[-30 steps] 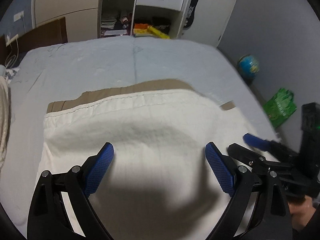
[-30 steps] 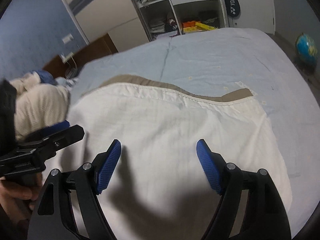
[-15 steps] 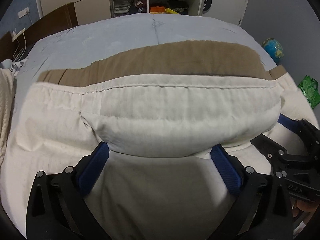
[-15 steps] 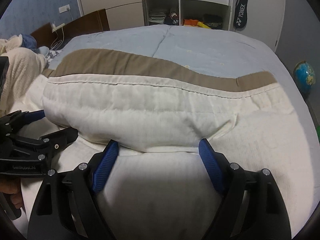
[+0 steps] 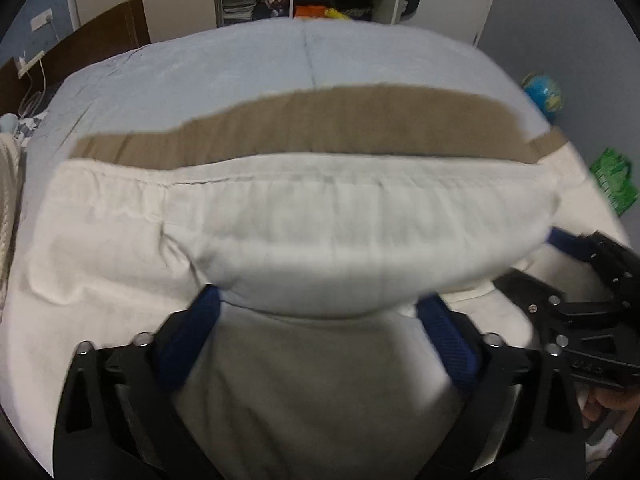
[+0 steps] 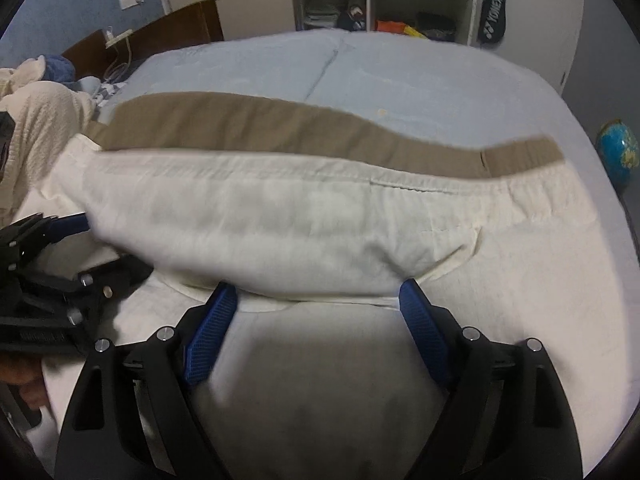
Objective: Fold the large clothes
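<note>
1. Between my left gripper (image 5: 316,308) fingers sits a puffed fold of the cream garment (image 5: 304,232); the fingers stand wide apart, tips tucked under the fold's near edge, not pinching it as far as I can see.
2. Same on my right gripper (image 6: 316,296): fingers spread, tips under the fold, cloth resting over them.
3. Each gripper shows at the side of the other's view, so the two sit near each other along one edge.
4. Garment lies across the blue bed (image 6: 400,76), a tan layer (image 6: 280,128) showing beyond the cream edge.
5. Step, as I judge it: carrying the near half over toward the far edge.
6. Next calls for laying the fold flat, edges lined up on the tan strip, then pulling the fingers out without dragging cloth.
</note>
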Demonstrator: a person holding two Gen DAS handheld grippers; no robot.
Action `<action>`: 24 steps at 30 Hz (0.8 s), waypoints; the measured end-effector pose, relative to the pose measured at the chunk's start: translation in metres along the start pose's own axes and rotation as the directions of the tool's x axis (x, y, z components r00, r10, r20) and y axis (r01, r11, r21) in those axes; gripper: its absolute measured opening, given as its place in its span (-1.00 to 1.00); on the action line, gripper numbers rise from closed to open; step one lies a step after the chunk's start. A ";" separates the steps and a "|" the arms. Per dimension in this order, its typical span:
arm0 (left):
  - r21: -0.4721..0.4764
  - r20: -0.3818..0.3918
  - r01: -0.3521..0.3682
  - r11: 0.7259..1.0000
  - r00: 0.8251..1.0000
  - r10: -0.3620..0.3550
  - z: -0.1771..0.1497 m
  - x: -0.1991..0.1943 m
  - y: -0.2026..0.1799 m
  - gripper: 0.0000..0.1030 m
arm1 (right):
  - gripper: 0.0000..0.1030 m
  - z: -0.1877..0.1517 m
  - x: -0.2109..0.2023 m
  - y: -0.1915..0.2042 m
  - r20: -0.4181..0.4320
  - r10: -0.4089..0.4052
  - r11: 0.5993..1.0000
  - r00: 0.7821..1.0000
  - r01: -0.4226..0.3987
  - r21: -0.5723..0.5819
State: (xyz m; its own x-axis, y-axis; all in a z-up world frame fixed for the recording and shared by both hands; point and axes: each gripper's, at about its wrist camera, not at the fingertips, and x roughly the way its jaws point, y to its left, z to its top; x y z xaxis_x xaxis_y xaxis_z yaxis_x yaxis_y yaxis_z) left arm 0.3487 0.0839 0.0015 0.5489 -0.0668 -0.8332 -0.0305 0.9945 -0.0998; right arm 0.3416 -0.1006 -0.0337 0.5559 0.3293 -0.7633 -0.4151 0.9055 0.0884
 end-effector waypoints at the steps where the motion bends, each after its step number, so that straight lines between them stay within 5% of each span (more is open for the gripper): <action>1: -0.019 0.035 0.038 0.999 0.999 -0.037 0.003 -0.014 0.004 0.60 | 0.55 0.001 -0.011 -0.001 0.032 0.007 1.000 0.999 -0.007 0.003; 5: -0.008 0.218 0.070 0.997 0.974 -0.067 0.028 -0.060 0.005 0.67 | 0.55 0.021 -0.046 -0.004 0.188 0.033 0.999 0.982 -0.039 0.025; 10: -0.031 0.062 -0.028 0.999 0.998 0.030 0.055 -0.020 0.015 0.67 | 0.55 0.054 -0.012 -0.010 0.086 -0.024 0.994 0.996 0.014 0.113; 17: -0.133 -0.002 0.045 0.990 0.999 -0.045 0.054 0.019 0.048 0.89 | 0.71 0.062 0.031 -0.023 -0.018 0.022 0.983 1.000 -0.019 0.181; 21: -0.172 -0.035 0.097 0.980 0.994 -0.105 0.056 0.019 0.061 0.89 | 0.75 0.064 0.035 -0.034 -0.038 0.073 0.976 0.997 -0.063 0.206; 24: -0.187 0.009 0.142 0.972 0.990 -0.143 0.052 -0.001 0.067 0.78 | 0.75 0.061 0.019 -0.040 0.006 0.090 0.970 0.996 -0.089 0.226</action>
State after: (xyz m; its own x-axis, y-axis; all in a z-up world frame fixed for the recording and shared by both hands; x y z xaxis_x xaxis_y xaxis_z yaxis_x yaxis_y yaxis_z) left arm 0.3894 0.1545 0.0241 0.5553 -0.2076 -0.8053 -0.1075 0.9423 -0.3171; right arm 0.4126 -0.1148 -0.0128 0.5202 0.4109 -0.7487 -0.2893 0.9096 0.2981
